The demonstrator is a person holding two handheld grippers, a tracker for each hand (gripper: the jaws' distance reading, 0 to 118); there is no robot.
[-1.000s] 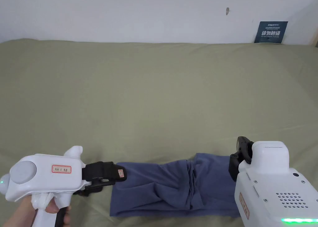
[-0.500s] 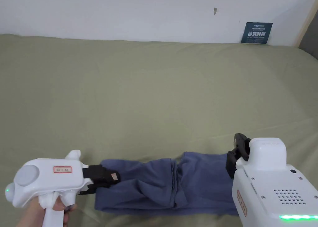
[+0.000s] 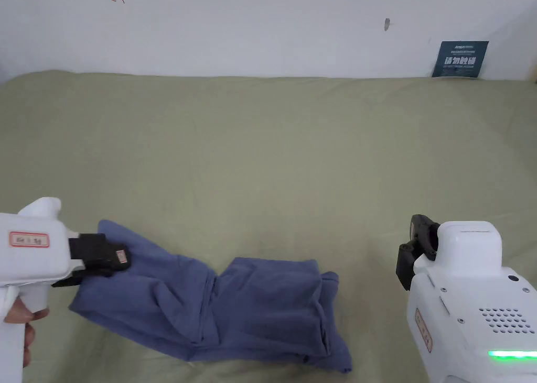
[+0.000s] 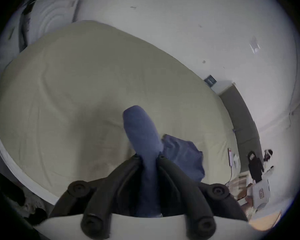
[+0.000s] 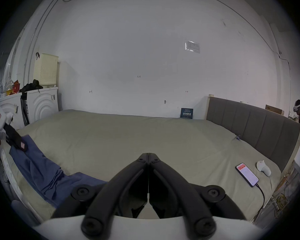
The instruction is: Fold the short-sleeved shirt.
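A blue short-sleeved shirt (image 3: 231,305) lies bunched and partly folded on the olive bedsheet (image 3: 272,153), near its front edge. My left gripper (image 3: 118,257) is shut on the shirt's left end; in the left gripper view the blue cloth (image 4: 142,133) runs between both jaws and sticks out past the left gripper (image 4: 148,156). My right gripper (image 3: 417,253) hovers to the right of the shirt, apart from it. In the right gripper view the right gripper (image 5: 148,154) has its jaws pressed together with nothing between them, and the shirt (image 5: 42,171) lies at the left.
A phone on a cable (image 5: 247,174) and a white cloth lump (image 5: 263,168) lie on the bed's right side by the grey headboard (image 5: 253,127). A dark sign (image 3: 460,59) leans on the white wall. White cabinets (image 5: 42,103) stand beyond the left side.
My left gripper has dragged the shirt's left end to the left and slightly away. The right gripper has let go of the shirt's right end, which now lies well left of it.
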